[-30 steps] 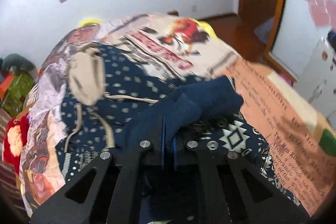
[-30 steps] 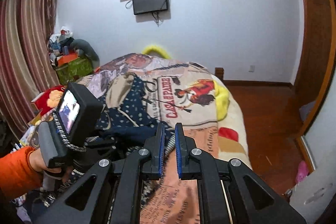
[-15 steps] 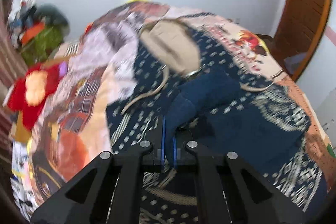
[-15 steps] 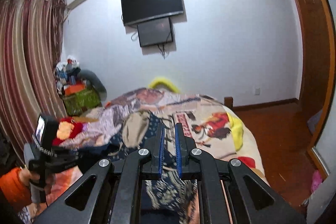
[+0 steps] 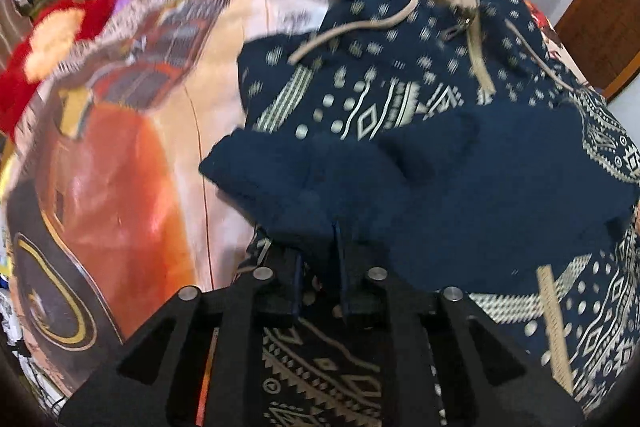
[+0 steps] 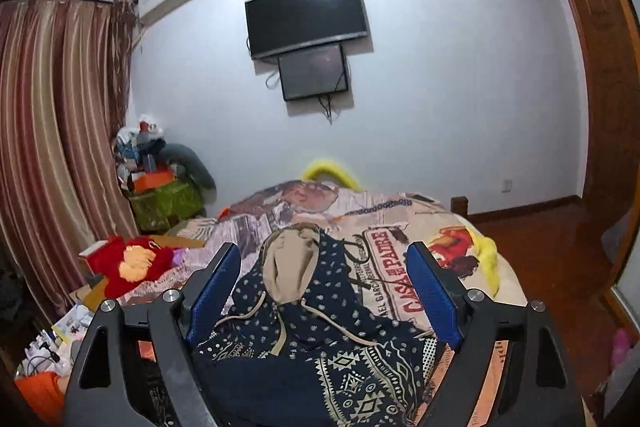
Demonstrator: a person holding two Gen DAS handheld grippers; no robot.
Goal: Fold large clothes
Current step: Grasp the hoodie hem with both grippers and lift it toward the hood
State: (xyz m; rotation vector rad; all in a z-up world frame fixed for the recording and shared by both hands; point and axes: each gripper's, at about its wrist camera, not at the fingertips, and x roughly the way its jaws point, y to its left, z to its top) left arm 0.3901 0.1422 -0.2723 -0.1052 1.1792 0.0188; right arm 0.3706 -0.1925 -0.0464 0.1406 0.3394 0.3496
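A navy hoodie with a cream pattern, beige hood lining and drawstrings lies spread on the printed bedspread. Its plain navy sleeve is folded across the body and drapes over the tips of my left gripper. That gripper's jaws are opening: a narrow gap shows between them, with the sleeve's end still lying in it. In the right wrist view the hoodie lies below and beyond my right gripper. Its blue-padded jaws are opening wide, with nothing between them.
A red plush toy lies at the bed's left edge, with a cluttered pile and a striped curtain behind it. A TV hangs on the far wall. Wooden floor runs along the right. An orange sleeve shows at lower left.
My left gripper swung left and down across the hoodie with the sleeve, and its jaws have parted a little. My right gripper rose and went from shut to wide open.
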